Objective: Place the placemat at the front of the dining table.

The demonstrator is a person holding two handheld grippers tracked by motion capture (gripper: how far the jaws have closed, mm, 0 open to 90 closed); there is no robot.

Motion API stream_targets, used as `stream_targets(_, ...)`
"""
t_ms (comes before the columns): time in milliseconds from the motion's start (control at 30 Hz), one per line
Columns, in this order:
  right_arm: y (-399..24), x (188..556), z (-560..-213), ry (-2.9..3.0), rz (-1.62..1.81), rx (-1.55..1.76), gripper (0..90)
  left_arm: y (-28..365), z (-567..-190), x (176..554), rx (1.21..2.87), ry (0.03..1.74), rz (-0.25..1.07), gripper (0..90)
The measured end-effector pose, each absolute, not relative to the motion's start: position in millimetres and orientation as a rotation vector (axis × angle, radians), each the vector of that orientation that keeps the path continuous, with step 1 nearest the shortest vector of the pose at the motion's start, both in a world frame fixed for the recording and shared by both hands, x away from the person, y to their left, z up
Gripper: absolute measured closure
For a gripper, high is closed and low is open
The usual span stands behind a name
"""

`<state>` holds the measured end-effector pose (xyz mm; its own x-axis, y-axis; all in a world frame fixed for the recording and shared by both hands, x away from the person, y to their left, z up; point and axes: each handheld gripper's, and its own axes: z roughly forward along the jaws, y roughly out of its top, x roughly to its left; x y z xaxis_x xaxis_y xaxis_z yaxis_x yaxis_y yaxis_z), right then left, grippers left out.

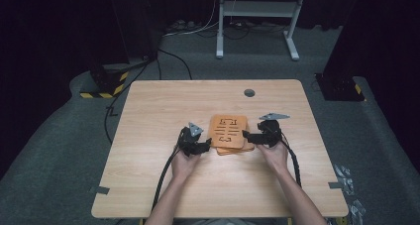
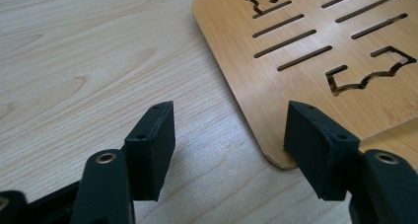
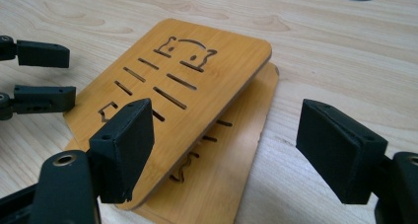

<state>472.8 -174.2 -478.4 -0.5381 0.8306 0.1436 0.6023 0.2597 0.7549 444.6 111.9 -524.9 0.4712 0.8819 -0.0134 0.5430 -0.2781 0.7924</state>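
— Fingers on the left gripper (image 2: 224, 150) stand wide apart with only bare table between them; one finger's tip is just beside the corner of the top bamboo board (image 2: 315, 61). The other side?

— Wide as well: the right gripper (image 3: 224, 152) spreads its fingers with nothing held, one lying over the near edge of the top board (image 3: 172, 86).

— Any writing on it?

— No words or brand, only cut-outs: straight slots and two small shaped outlines.

— Where does it lie?

— Mid-table (image 1: 148, 175), between both grippers, askew on a lower board (image 3: 236, 174).

— Anything around?

— A round grey cable hole (image 1: 249, 92) beyond the boards; nothing blocks them. The high view adds a white frame (image 1: 257, 17) on the carpet, and the right gripper view shows the lower board's own slots.
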Motion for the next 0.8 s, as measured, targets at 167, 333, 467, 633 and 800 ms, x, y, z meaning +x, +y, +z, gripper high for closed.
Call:
stream_targets(167,-170.5,476.0,-476.7,2.253,1.149,1.314,21.9,111.9,-524.9,444.7,1.959,1.184,0.565,36.4)
stream_targets(333,-167.5,480.4,-473.8,2.254,1.143,1.312,22.0,111.8,-525.0,444.7,1.958,1.184,0.564,36.4)
stream_targets(467,-165.4,484.7,-472.0,2.257,1.137,1.313,21.9,111.9,-524.9,444.7,1.959,1.182,0.564,36.4)
stream_targets(633,-163.1,488.4,-472.6,2.263,1.127,1.308,21.7,111.5,-525.0,444.6,1.957,1.184,0.562,36.4)
stream_targets(800,-160.7,491.7,-479.3,2.27,1.12,1.33,21.4,112.0,-524.9,445.0,1.963,1.177,0.562,36.4)
